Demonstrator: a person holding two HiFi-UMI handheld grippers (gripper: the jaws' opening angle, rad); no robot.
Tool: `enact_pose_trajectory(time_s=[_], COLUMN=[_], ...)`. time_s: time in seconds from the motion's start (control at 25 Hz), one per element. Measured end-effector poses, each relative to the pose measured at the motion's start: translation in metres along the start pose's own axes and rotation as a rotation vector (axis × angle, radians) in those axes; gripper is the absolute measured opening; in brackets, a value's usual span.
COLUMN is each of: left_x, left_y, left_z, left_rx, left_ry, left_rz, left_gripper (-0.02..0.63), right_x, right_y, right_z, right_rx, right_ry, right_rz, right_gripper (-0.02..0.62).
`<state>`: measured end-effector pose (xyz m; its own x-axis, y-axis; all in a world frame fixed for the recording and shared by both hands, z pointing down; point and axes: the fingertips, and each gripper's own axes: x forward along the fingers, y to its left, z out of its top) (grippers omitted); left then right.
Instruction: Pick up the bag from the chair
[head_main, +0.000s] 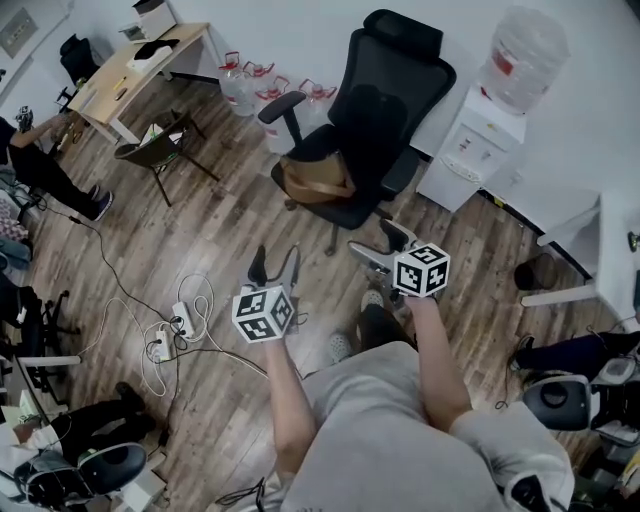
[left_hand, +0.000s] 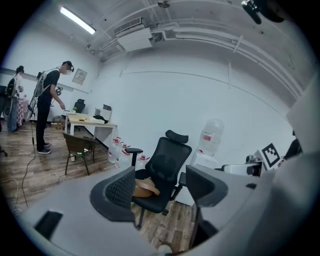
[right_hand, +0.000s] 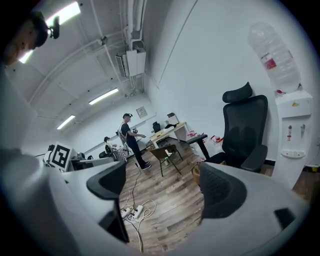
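A brown bag (head_main: 315, 178) lies on the seat of a black office chair (head_main: 372, 120) ahead of me. My left gripper (head_main: 275, 266) is held over the wood floor short of the chair, its jaws open and empty. In the left gripper view the bag (left_hand: 145, 187) shows between the open jaws, far off on the chair (left_hand: 169, 162). My right gripper (head_main: 380, 245) is also open and empty, nearer the chair's base. In the right gripper view the chair (right_hand: 245, 131) stands at the right, and only an edge of the bag (right_hand: 195, 174) shows beside the right jaw.
A water dispenser (head_main: 468, 150) with a big bottle stands right of the chair. Water jugs (head_main: 255, 80) line the wall. A brown chair (head_main: 160, 148) and a desk (head_main: 140, 65) are at the left, a person (left_hand: 47, 97) beside them. A power strip with cables (head_main: 170, 335) lies on the floor.
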<state>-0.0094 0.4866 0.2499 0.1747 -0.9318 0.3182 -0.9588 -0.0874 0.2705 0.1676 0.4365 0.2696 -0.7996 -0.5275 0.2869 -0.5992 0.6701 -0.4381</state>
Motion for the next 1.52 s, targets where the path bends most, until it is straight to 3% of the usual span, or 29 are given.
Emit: enact_pose_trajectory(time_s=[0.28,0.4,0.48,0.64,0.84,1.0,1.24,1.52], left_x=[0.041,0.065,0.082,0.12,0.156,0.19,0.247,0.275], left_y=[0.026,0.037,0.044,0.05,0.063,0.067,0.044,0.056], left_z=[-0.001,0.004,0.011,0.033,0.077,0.095,0.095,0.099], left_rx=[-0.028,-0.023,-0.005,0.008,-0.068,-0.097,-0.038,-0.074], left_ry=[0.039,0.039,0.047,0.07,-0.006,-0.045,0.037,0.044], left_rz=[0.014,0.042,0.067,0.071,0.089,0.116,0.073,0.109], left_gripper=[0.296,0.298,0.298,0.299,0.299,0.299,0.297,0.296], right_x=[0.047,0.07,0.085,0.116,0.147,0.167,0.187,0.206], right_y=[-0.03,-0.055,-0.074,-0.109,-0.143,-0.165,-0.197,-0.206], right_z=[0.002,0.01,0.021,0.052,0.101,0.127,0.147,0.142], right_rx=[0.038,0.115,0.183,0.215,0.284,0.299,0.294,0.256], right_ry=[0.043,0.045,0.02,0.004,-0.061,-0.082,-0.079,0.004], right_rz=[0.007,0.031,0.046,0.058,0.096,0.15,0.204,0.264], right_gripper=[0.439,0.433,0.431,0.431,0.431,0.417,0.411,0.431])
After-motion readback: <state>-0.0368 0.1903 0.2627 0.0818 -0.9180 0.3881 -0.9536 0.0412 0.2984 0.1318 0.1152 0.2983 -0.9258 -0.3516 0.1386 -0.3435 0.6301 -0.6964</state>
